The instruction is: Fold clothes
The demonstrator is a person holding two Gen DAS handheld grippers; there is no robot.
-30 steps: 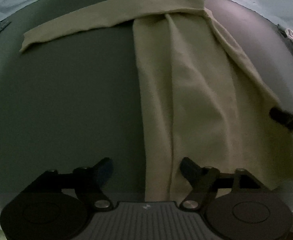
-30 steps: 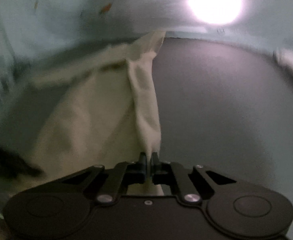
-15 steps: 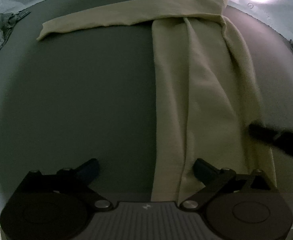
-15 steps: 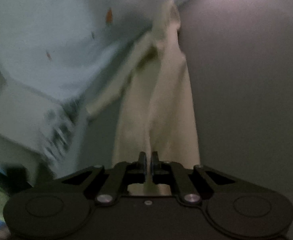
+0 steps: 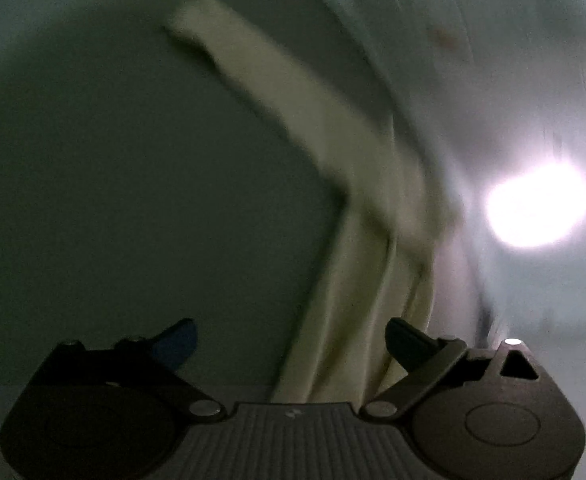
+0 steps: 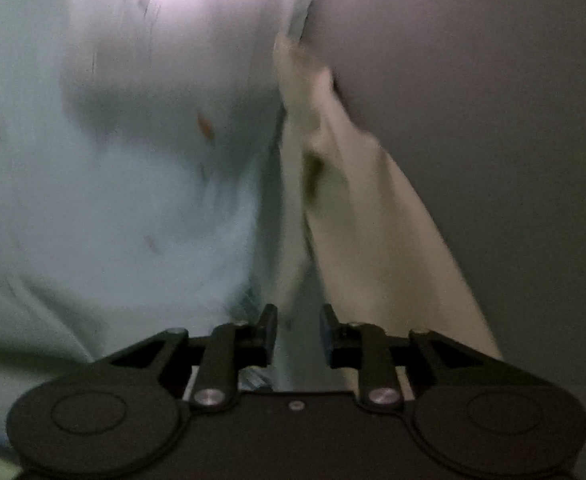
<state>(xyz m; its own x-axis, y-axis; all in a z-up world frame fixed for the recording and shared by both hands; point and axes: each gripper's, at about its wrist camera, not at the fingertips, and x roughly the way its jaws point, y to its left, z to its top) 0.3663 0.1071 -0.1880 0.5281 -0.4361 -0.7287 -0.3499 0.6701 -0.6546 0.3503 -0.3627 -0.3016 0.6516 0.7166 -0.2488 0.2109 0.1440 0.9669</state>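
Observation:
A cream long-sleeved garment (image 5: 357, 264) lies on the dark grey table (image 5: 133, 200), one sleeve stretching to the upper left in the blurred left wrist view. My left gripper (image 5: 289, 328) hovers over its near end with its jaws wide apart and closing slightly. Cloth lies under the gap beside the right finger, and neither pad presses on it. In the right wrist view the garment (image 6: 373, 220) runs from the table's far edge down behind the right finger. My right gripper (image 6: 299, 314) has its jaws opening, with a narrow gap and no cloth pinched between the pads.
A pale wall or sheet (image 6: 113, 200) with small orange marks rises behind the table's far edge. A bright lamp glare (image 5: 533, 208) washes out part of both views. Bare dark table (image 6: 493, 120) spreads to either side of the garment.
My right gripper, which was shut on the garment's edge, has parted its jaws and rolled, and the cloth has dropped out of it. My left gripper has swung sideways and rolled, still open.

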